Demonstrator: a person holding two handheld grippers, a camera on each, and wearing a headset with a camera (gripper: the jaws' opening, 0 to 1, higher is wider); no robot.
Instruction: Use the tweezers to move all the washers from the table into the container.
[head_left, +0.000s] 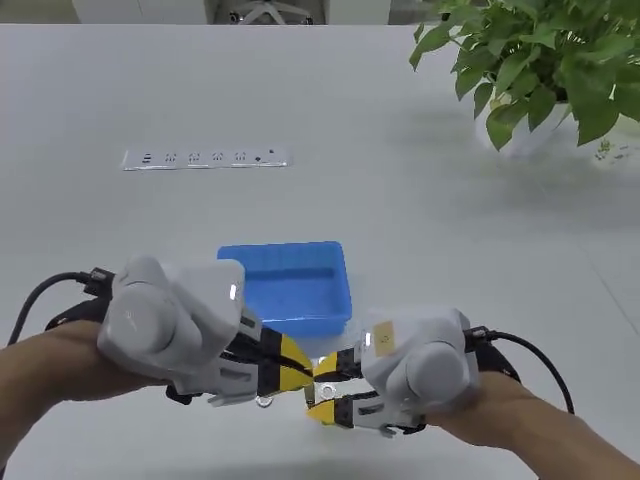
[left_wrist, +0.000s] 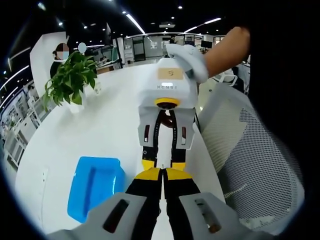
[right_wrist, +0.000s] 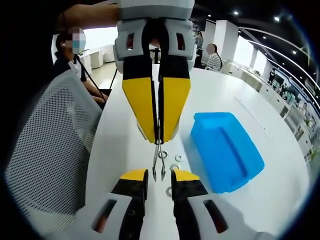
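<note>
Clamping slim silver tweezers (right_wrist: 159, 159), left fingers (right_wrist: 140, 102) face right fingers (right_wrist: 134, 176) held apart beside ring-shaped washers (right_wrist: 175, 166).

I saw a white power strip (head_left: 204, 158) lying flat on the white table (head_left: 400, 200), toward its far side, sockets up. A leafy potted plant (head_left: 540, 55) stood at the far right. A grey mesh chair (right_wrist: 50, 145) sat by the table's edge, with a person (right_wrist: 67, 60) behind it
</note>
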